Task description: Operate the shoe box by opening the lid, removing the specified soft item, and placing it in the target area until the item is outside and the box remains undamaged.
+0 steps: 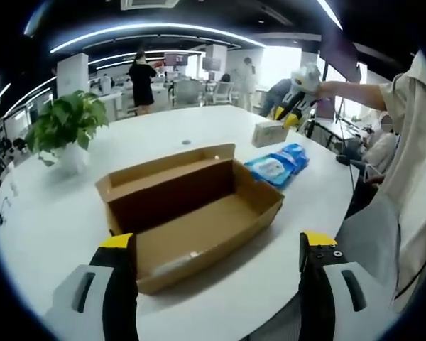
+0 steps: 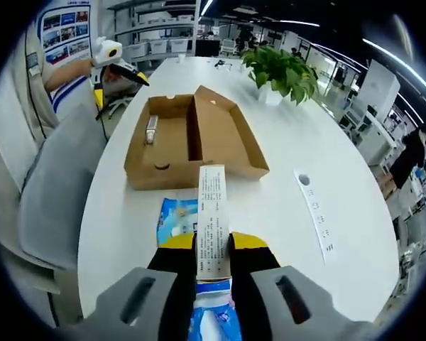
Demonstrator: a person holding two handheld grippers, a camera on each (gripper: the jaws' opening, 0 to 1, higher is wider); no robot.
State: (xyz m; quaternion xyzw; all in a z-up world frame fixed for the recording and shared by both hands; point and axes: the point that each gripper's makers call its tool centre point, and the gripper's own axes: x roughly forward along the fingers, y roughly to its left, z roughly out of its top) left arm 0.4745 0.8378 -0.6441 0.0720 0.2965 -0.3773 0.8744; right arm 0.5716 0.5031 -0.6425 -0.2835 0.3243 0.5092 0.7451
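The brown cardboard shoe box [image 1: 199, 206] lies on the white table with its lid folded back; in the right gripper view the shoe box [image 2: 192, 138] sits ahead of my jaws. A blue soft pack [image 1: 277, 165] lies on the table beside the box, and in the right gripper view the blue pack [image 2: 176, 217] is just under my gripper. My right gripper [image 2: 213, 243] is shut on a slim white carton [image 2: 213, 213]; the left gripper view shows that right gripper [image 1: 292, 114] holding the carton [image 1: 268, 133] over the table. My left gripper [image 1: 216, 245] hangs open over the box's near end.
A small pale item [image 2: 152, 129] lies inside the box at one end. A potted plant [image 1: 65, 124] stands on the table beyond the box. A grey chair [image 2: 60, 177] sits at the table edge next to a person's sleeve [image 1: 412, 142]. People stand in the far office.
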